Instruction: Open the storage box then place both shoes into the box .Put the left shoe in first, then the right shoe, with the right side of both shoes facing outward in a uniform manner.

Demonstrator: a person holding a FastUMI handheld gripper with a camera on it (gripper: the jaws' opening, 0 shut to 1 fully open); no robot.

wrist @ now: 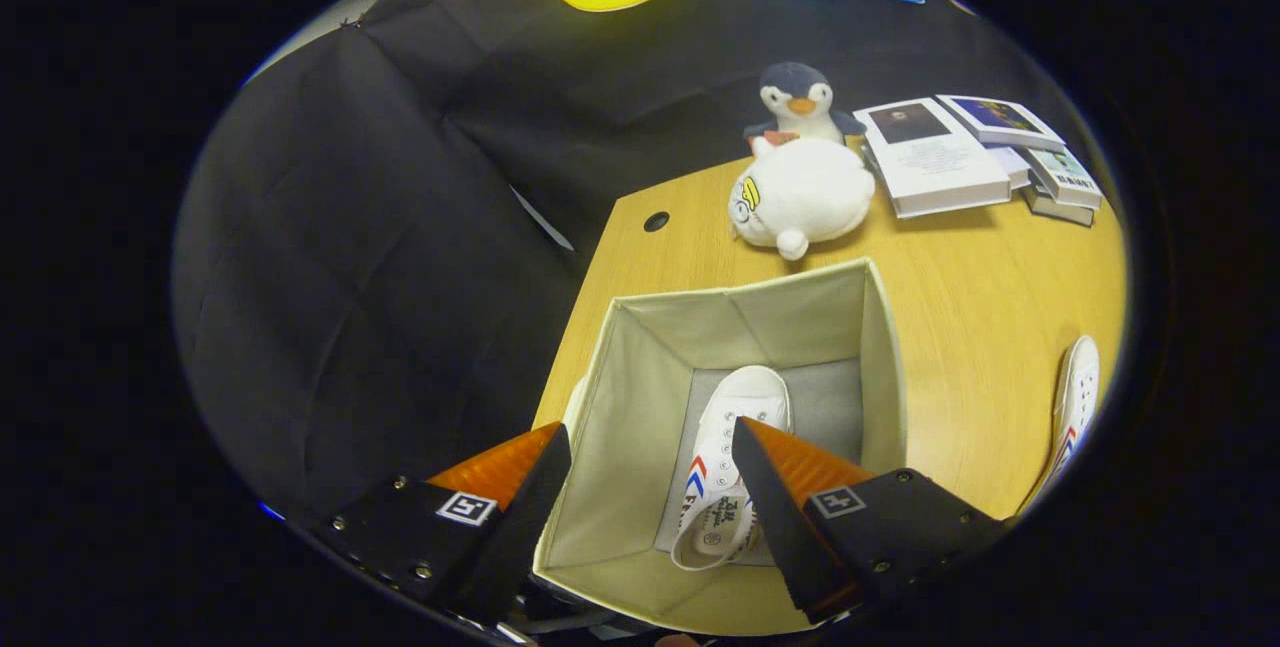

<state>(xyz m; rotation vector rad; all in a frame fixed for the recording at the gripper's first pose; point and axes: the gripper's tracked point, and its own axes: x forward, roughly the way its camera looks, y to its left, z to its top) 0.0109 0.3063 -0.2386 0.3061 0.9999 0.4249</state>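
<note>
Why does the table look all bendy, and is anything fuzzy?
Gripper view: the fisheye lens curves the table edge; the storage box and the shoe inside look sharp; the second shoe is stretched; the gripper jaws stand open over the box.

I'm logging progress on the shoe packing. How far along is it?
Done: the storage box is open and one shoe lies inside on its bottom. In hand: nothing; the tool is open above the box, fingers apart. Left: the second shoe sits on the table beside the box and must go in.
</note>
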